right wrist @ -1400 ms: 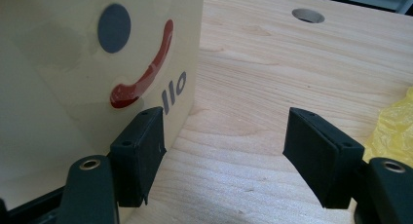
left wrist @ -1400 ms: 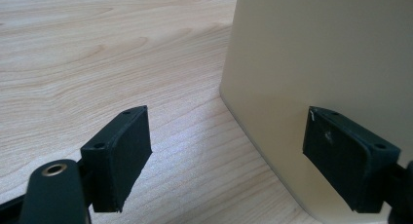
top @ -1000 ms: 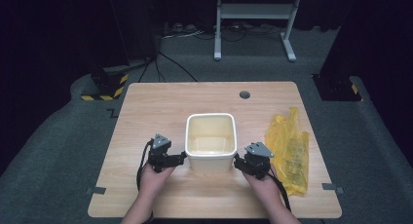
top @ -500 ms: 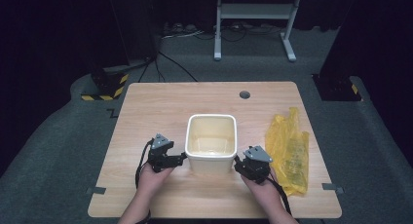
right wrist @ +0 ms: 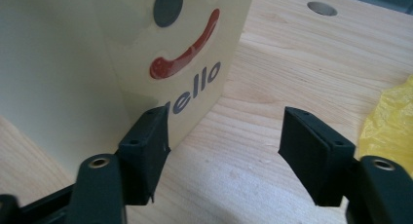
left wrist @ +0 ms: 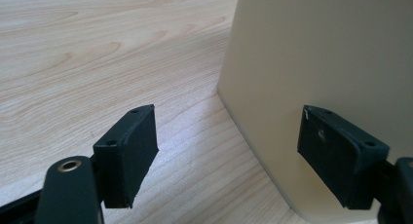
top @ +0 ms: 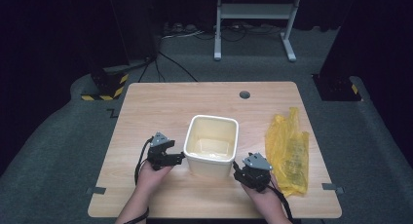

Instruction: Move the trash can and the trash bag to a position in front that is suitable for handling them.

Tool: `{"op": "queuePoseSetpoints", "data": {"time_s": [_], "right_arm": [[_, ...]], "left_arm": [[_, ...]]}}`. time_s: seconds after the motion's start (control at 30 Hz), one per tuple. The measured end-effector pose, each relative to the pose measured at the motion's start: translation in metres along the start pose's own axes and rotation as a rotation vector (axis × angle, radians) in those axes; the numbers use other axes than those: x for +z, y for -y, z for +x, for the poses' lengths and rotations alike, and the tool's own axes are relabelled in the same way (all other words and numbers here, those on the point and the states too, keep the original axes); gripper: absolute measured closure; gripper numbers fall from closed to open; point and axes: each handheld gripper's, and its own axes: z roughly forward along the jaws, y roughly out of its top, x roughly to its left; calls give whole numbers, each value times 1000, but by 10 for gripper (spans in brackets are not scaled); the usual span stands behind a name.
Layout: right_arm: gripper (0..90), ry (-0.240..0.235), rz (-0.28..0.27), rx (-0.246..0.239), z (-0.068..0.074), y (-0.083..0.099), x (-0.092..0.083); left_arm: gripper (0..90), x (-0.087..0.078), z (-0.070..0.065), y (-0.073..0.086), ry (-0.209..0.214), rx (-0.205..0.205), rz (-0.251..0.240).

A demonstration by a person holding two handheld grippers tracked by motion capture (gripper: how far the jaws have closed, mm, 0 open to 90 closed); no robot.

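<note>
The cream tub [top: 212,145] stands mid-bench [top: 195,102] (yellow bag [top: 288,153] to its right). The left tongs [top: 181,158] and the right tongs [top: 237,171] flank its near corners, jaws apart, gripping nothing.

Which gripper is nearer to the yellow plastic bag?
The right gripper: the yellow plastic bag lies just beside it. The left gripper is beyond the cream square plastic bin.
</note>
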Motion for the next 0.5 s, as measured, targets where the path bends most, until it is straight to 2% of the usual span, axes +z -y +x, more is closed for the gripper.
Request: {"op": "queuePoseSetpoints", "data": {"time_s": [0.07,0.13,0.2,0.3,0.37,0.43,0.5], "right_arm": [[251,-12,5,-3,-2,1,-3],[185,-55,7,12,-11,0,-8],[196,-31,-5,36,-21,-2,-13],[201,27,-23,80,-49,-7,-24],[200,70,-18,139,-77,-5,-29],[193,107,26,183,-102,2,-30],[233,123,77,227,-124,11,-27]], "left_arm": [[217,1,1,0,6,0,1],[201,2,1,-1,6,0,7],[194,3,1,-1,4,-3,8],[185,2,1,-2,-1,5,15],[174,2,0,-2,-7,11,20],[165,0,0,-3,-20,14,21],[164,-1,0,-4,-30,11,25]]}}
